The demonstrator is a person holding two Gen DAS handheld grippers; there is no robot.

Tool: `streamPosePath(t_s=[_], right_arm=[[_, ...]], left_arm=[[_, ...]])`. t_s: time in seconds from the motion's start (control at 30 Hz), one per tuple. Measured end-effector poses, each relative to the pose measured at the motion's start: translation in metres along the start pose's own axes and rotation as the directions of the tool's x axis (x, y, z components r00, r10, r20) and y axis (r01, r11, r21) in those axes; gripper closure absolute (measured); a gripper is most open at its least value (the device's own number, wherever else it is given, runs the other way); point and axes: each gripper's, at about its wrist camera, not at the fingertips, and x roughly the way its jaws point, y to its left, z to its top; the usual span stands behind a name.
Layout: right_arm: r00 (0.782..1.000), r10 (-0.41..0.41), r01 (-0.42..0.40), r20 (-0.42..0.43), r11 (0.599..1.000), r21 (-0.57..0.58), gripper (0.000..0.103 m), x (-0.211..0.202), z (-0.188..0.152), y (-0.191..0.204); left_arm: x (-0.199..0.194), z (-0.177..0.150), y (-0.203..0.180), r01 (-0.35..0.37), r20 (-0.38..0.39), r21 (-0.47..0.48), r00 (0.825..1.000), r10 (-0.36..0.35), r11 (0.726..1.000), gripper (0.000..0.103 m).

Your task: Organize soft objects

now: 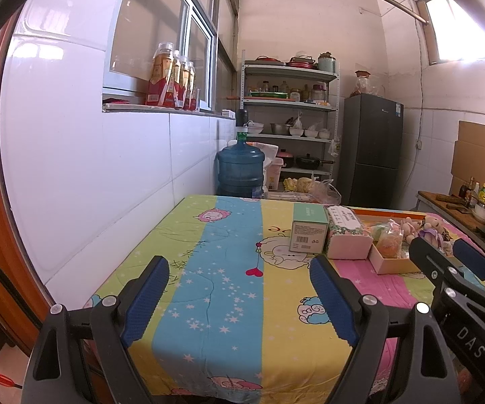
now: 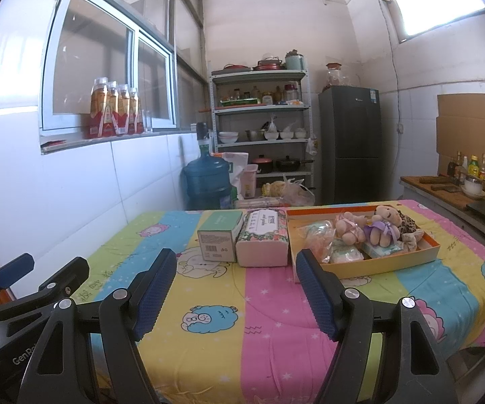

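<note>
A shallow cardboard tray [image 2: 377,266] lies on the far right of the table. In it are a pink plush bear [image 2: 348,230], a bear in a purple dress [image 2: 382,227], a leopard-print item [image 2: 407,219], a clear bag of soft orange stuff [image 2: 318,235] and small tissue packets [image 2: 345,252]. Left of the tray sit a floral tissue pack [image 2: 262,239] and a green carton [image 2: 218,239]. My right gripper [image 2: 235,293] hovers open over the near table, short of the tray. My left gripper [image 1: 240,299] is open and empty beside it, over the cloth.
A striped cartoon cloth [image 1: 229,269] covers the table, which stands against a white tiled wall [image 1: 91,185] on the left. Beyond it are a blue water jug [image 2: 207,181], a loaded shelf [image 2: 262,111] and a dark fridge [image 2: 350,144]. A counter with bottles [image 2: 461,181] runs along the right.
</note>
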Motion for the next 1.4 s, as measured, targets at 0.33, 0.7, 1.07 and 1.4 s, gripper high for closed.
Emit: streamPosePath(t_s=[0.33, 0.7, 1.07, 1.4], right_arm=[[1.000, 0.001, -0.001, 0.003, 1.000, -0.003, 0.028, -0.0015, 0.0010, -0.0001], [1.000, 0.001, -0.001, 0.003, 1.000, -0.004, 0.028, -0.0023, 0.0016, -0.0001], [1.000, 0.000, 0.000, 0.004, 1.000, -0.005, 0.028, -0.0022, 0.0015, 0.0001], [1.000, 0.000, 0.000, 0.004, 1.000, -0.005, 0.028, -0.0022, 0.0010, 0.0003]], left_arm=[[-0.0008, -0.0003, -0.0053, 0.004, 0.000, 0.002, 1.000, -0.004, 1.000, 0.017], [-0.0012, -0.0005, -0.0075, 0.006, 0.000, 0.002, 1.000, -0.006, 1.000, 0.017], [-0.0014, -0.0006, -0.0074, 0.006, 0.000, 0.001, 1.000, -0.006, 1.000, 0.017], [-0.0025, -0.0012, -0.0073, 0.006, 0.000, 0.000, 1.000, -0.006, 1.000, 0.017]])
